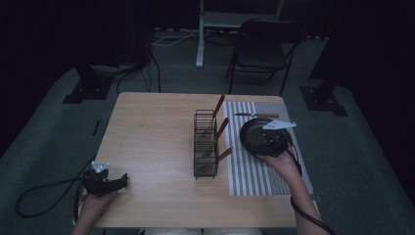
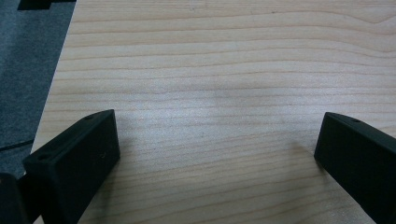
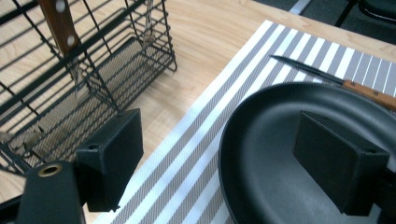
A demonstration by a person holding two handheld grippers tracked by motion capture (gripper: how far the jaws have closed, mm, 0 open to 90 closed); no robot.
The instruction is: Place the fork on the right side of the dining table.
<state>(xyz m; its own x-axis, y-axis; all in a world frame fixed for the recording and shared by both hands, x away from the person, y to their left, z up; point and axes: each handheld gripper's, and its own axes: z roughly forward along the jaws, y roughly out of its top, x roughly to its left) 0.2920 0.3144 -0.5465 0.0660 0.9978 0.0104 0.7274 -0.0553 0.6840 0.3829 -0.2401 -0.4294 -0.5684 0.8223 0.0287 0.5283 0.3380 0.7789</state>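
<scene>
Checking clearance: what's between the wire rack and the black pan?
High view: bare striped mat and a strip of table separate the wire rack from the black pan.

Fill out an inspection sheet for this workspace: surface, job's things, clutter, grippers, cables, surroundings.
Surface: wooden table with a striped mat on its right part.
Job's things: black pan on the mat; wire rack beside the mat holds three wooden-handled utensils; knife lies on the mat beyond the pan.
Clutter: nothing seen.
Grippers: left gripper open over bare wood at the table's near left corner; right gripper open, one jaw over the pan, the other over the mat.
Cables: one trails from each gripper; more lie on the floor beyond the table.
Surroundings: dark room, grey carpet, folding chair behind the table.
</scene>
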